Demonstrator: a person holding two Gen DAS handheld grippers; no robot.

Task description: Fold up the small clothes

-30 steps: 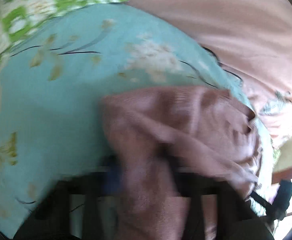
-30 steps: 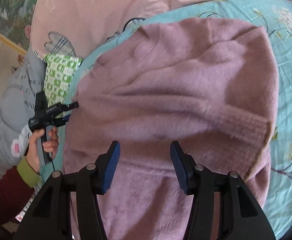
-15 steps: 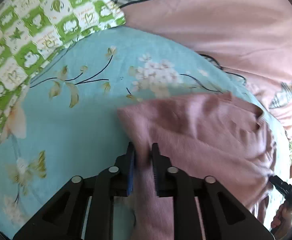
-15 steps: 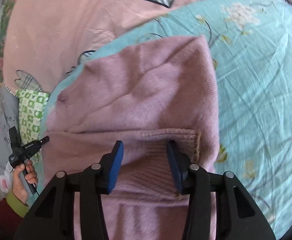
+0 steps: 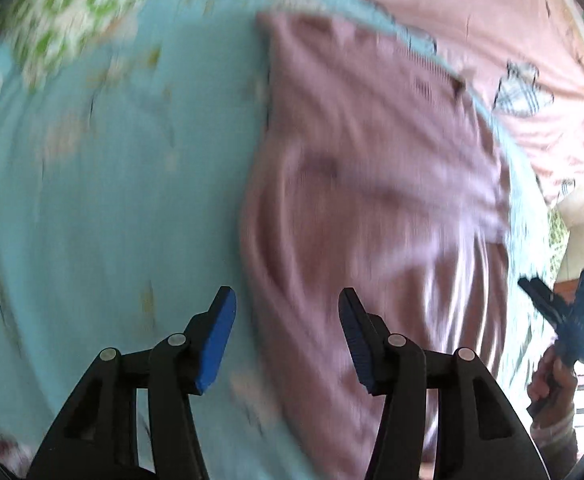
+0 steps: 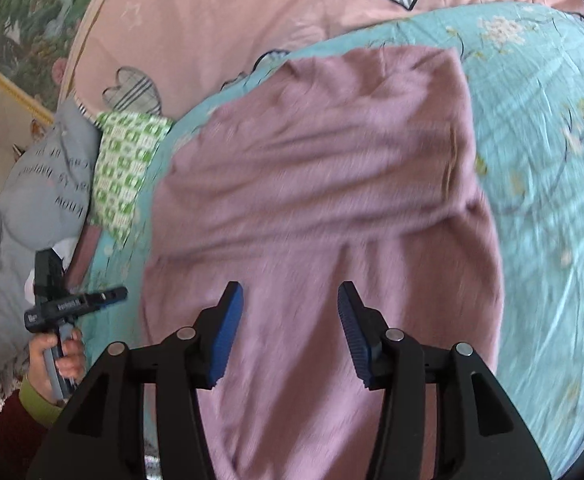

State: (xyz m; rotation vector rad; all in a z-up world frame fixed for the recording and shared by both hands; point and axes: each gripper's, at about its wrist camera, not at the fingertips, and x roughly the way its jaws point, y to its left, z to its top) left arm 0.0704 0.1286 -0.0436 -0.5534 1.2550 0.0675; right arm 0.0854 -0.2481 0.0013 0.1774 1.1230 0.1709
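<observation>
Mauve knit sweater (image 6: 324, 208) lies folded and wrinkled on the turquoise floral bedspread (image 6: 552, 160). Both the left gripper (image 5: 287, 320) and right gripper (image 6: 290, 316) hover over it, fingers spread wide, holding nothing.

Dark letters run in rows on the gray cloth (image 6: 47, 188) just left of the green checked cloth (image 6: 125, 168), but they are too blurry to read.
</observation>
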